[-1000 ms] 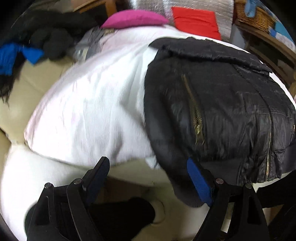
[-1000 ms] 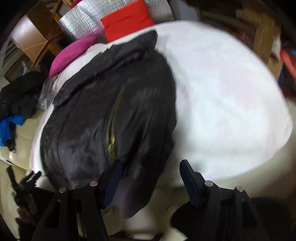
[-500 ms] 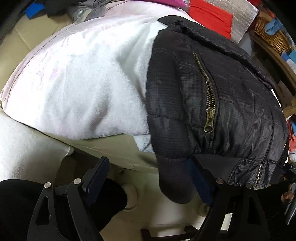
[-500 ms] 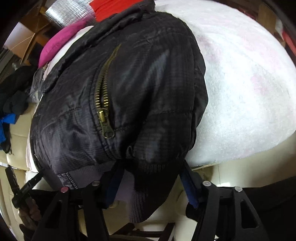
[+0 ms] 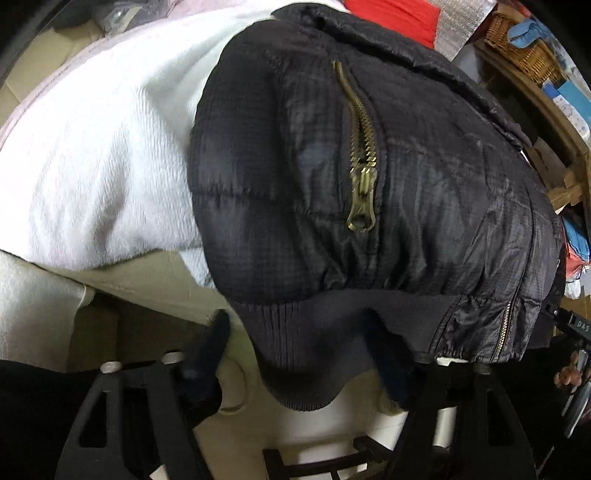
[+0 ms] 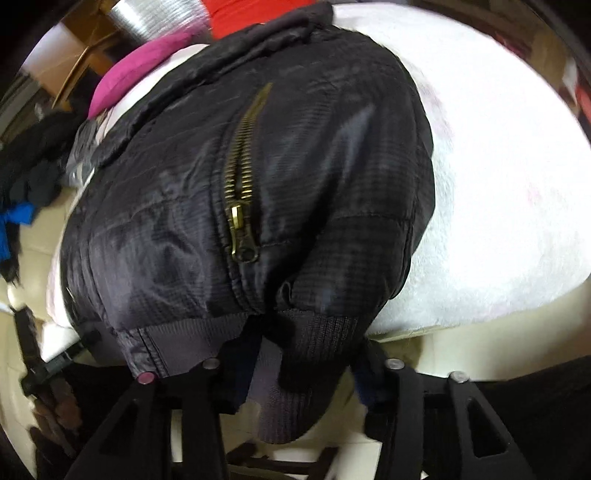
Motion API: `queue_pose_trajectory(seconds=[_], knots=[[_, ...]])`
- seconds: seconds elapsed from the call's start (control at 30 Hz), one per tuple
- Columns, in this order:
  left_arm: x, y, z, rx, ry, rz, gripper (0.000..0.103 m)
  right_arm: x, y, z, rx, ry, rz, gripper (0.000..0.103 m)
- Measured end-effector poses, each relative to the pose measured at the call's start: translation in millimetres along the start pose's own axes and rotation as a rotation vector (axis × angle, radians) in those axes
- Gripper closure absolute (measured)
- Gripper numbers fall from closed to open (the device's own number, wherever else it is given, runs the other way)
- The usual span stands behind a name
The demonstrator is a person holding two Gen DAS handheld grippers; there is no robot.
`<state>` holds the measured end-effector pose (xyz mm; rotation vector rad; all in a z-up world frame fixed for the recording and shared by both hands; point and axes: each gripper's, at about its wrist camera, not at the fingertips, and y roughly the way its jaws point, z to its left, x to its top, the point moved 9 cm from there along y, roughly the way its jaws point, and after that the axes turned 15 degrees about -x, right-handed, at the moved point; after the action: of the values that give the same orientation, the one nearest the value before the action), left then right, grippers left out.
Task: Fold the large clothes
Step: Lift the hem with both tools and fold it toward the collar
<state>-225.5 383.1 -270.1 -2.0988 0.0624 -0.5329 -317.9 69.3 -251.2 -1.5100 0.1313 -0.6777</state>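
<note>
A black quilted jacket (image 5: 406, 184) with brass pocket zips lies on a white fleece blanket (image 5: 92, 166), its hem hanging over the near edge. In the left wrist view a ribbed sleeve cuff (image 5: 295, 384) hangs between the jaws of my left gripper (image 5: 299, 354). Those jaws are closing, and the left pad still stands just clear of the cuff. In the right wrist view the jacket (image 6: 184, 221) fills the middle. The jaws of my right gripper (image 6: 306, 362) are closing, with both pads against the other ribbed cuff (image 6: 288, 413).
A red cushion (image 5: 395, 14) and a wicker basket (image 5: 524, 48) sit beyond the jacket. A pink cushion (image 6: 140, 70) and a dark clothes pile (image 6: 33, 173) lie at the far left. The beige sofa edge (image 5: 147, 273) runs under the blanket (image 6: 498, 184).
Both grippers have dropped in close to the jacket's hanging hem. Each pair of jaws has narrowed around a ribbed cuff, the right pair much more than the left.
</note>
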Motion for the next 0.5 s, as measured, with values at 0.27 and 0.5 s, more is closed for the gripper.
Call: queue_pose_trajectory(seconds=[0.27,0.5], knots=[[-1,-30,-18,0.004,0.066,-0.039,0.093,-1,-40,6,-0.024,-0.052,-0.07,0.082],[-2,-68,-42,0.002,0.177,-0.097,0.095,-11,-82,-3,0.057,-0.048,-0.133,0.083]])
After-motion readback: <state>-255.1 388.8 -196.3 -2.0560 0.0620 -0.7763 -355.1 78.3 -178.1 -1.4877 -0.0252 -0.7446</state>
